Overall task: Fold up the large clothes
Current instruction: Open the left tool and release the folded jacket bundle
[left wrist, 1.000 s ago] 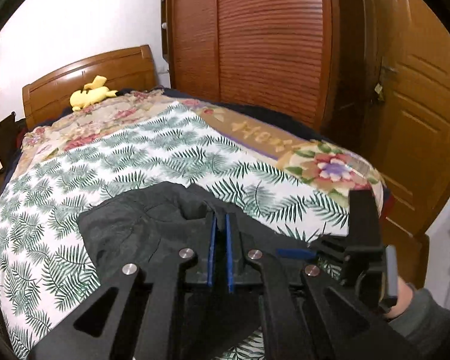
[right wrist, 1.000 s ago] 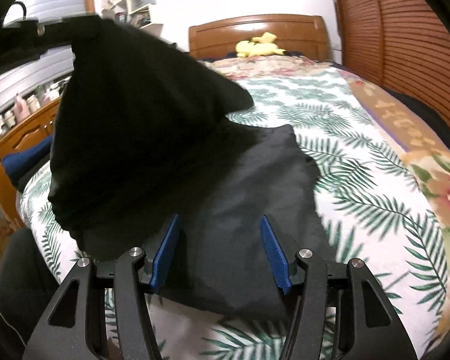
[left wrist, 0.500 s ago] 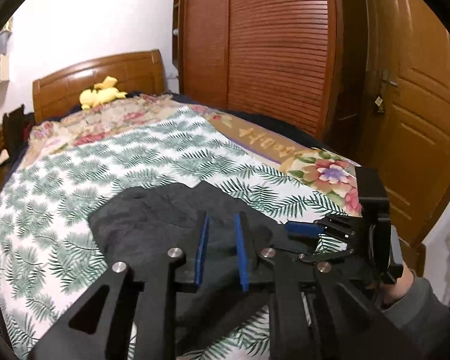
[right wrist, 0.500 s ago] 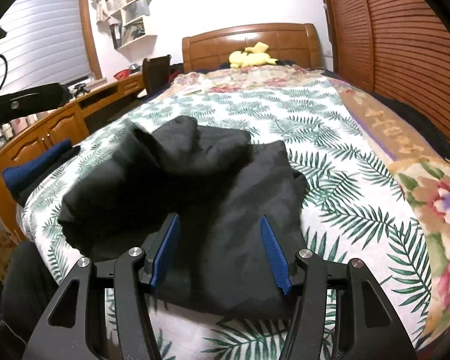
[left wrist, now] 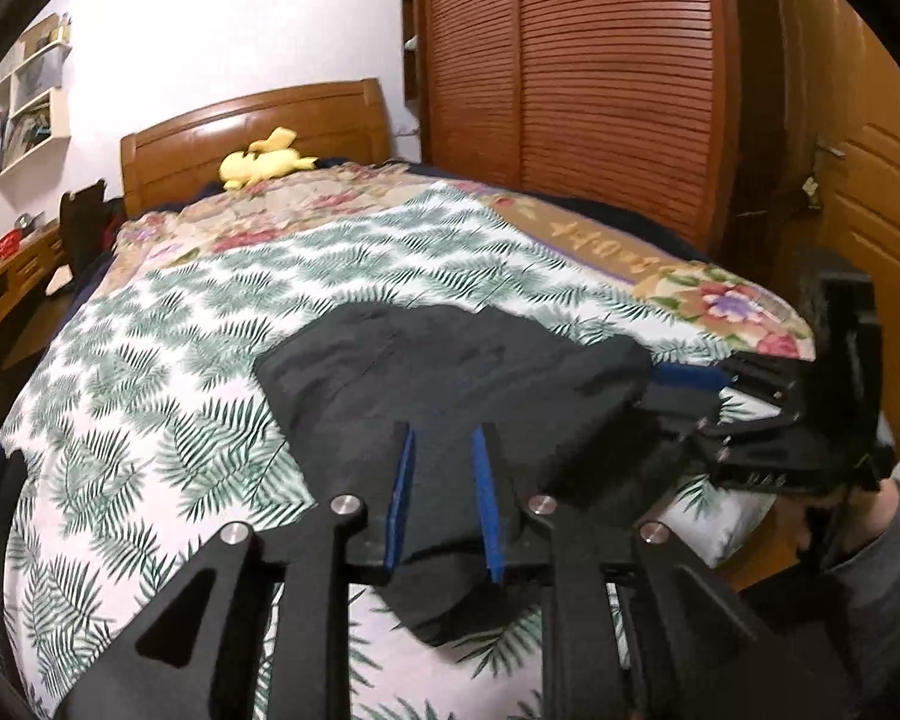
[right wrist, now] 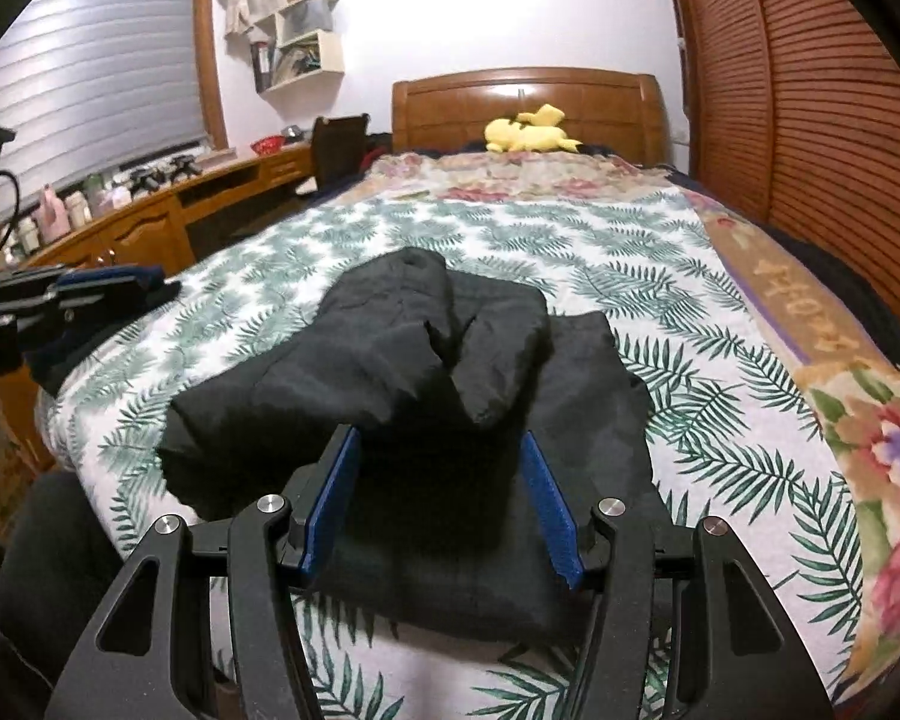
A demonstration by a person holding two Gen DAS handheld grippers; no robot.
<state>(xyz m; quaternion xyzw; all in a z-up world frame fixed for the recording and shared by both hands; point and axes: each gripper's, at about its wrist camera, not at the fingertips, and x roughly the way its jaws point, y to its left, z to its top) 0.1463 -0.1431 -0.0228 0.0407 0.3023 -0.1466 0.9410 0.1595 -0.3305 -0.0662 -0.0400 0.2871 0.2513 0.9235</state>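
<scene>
A black garment (left wrist: pixel 450 372) lies in a folded, rumpled heap at the near end of the bed, on the palm-leaf bedspread (left wrist: pixel 168 396). In the right wrist view the garment (right wrist: pixel 426 372) has a puffed upper layer lying over a flatter lower layer. My left gripper (left wrist: pixel 441 450) is partly open and empty, just above the garment's near edge. My right gripper (right wrist: pixel 438 456) is wide open and empty, over the garment's near edge. In the left wrist view the right gripper (left wrist: pixel 750 384) shows at the right, held by a hand. The left gripper (right wrist: pixel 60 294) shows at the left of the right wrist view.
A yellow plush toy (right wrist: pixel 531 129) lies by the wooden headboard (left wrist: pixel 252 126). A slatted wardrobe (left wrist: pixel 600 78) and a door (left wrist: pixel 870 210) stand to the right of the bed. A wooden desk (right wrist: pixel 150 222) with bottles runs along the left, under a window with blinds.
My left gripper let go of the lifted garment and opened. The garment dropped into a folded heap on the bed. The left gripper drew back; the right gripper stayed open.
</scene>
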